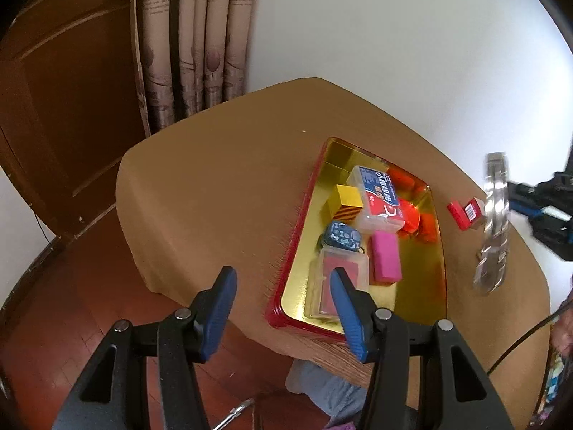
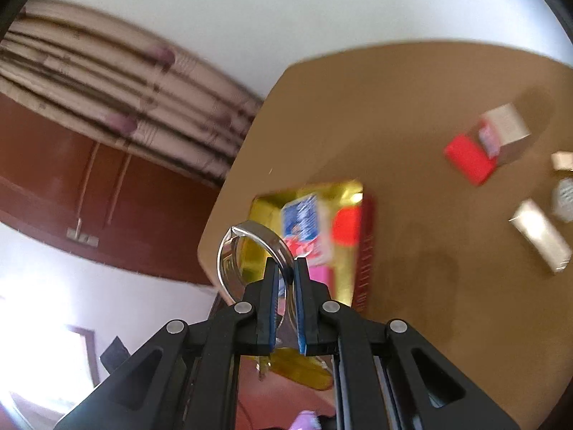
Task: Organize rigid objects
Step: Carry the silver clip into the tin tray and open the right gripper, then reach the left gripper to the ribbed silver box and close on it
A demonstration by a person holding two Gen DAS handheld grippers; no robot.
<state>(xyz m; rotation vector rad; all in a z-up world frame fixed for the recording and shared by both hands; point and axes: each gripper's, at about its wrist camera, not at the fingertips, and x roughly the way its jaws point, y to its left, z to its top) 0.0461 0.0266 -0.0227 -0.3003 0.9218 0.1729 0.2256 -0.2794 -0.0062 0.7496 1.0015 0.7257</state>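
Observation:
A gold tray [image 1: 422,308] with a red rim stands on the brown table [image 1: 215,186]. In it lie a clear box with a blue and red label [image 1: 378,193], a yellow block [image 1: 345,200], a blue patterned fob [image 1: 342,236], a pink block [image 1: 385,258] and a clear case [image 1: 340,283]. My left gripper [image 1: 283,276] hangs open and bare over the tray's near left rim. My right gripper [image 2: 285,263] is shut on a silver metal band [image 2: 256,231], held in the air above the tray [image 2: 363,251]. The left wrist view shows that band [image 1: 496,222] blurred at the right.
A small red box [image 1: 465,211] lies on the table right of the tray. In the right wrist view a red and white box [image 2: 480,150], a silver oblong box [image 2: 540,240] and other small items sit at the right. A curtain and a wooden door stand behind.

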